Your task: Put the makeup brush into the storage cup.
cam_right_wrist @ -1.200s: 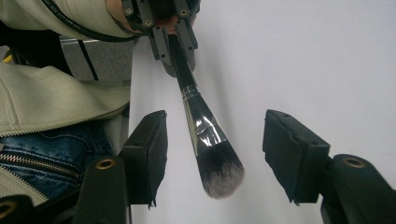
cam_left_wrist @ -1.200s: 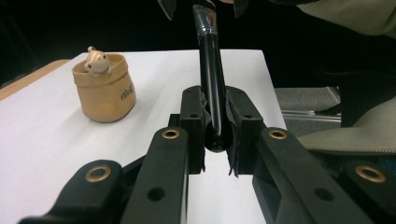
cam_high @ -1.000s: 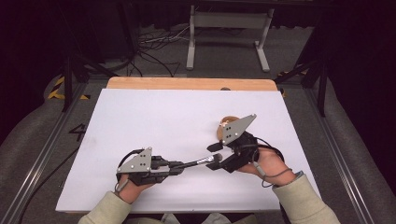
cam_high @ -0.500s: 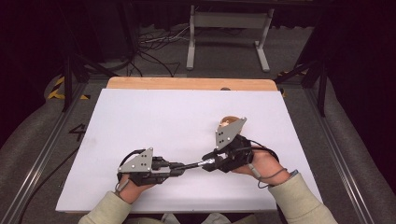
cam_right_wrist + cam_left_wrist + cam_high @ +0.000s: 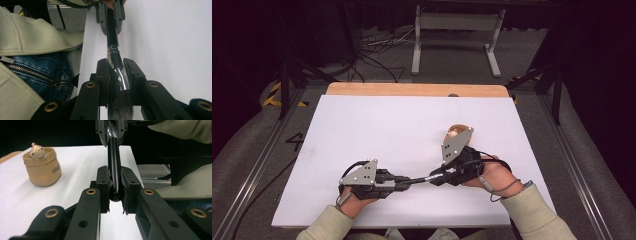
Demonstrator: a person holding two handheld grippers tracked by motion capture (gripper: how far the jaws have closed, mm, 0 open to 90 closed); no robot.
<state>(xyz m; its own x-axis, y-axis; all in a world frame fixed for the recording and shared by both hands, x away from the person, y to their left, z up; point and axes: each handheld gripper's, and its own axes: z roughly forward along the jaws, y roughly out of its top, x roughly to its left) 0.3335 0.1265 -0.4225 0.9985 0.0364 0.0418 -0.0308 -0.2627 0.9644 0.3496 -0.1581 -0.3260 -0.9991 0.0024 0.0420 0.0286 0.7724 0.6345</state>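
Over the white table [image 5: 362, 125], both tools, left tool [image 5: 115, 195] and right tool [image 5: 117, 82], clamp one makeup brush [image 5: 419, 179]; the beige pot's [image 5: 43, 167] lettering is unreadable

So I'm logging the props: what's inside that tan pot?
A small pale animal figure pokes out of the tan pot. Its lower body and anything beneath are hidden by the wall.

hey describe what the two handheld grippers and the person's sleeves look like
Both the left gripper and the right gripper are black, each topped by a grey three-cornered plate dotted with small holes. Their jaws are matte black with brass-coloured rivets. A black cable trails from each. The sleeves are pale beige fabric.
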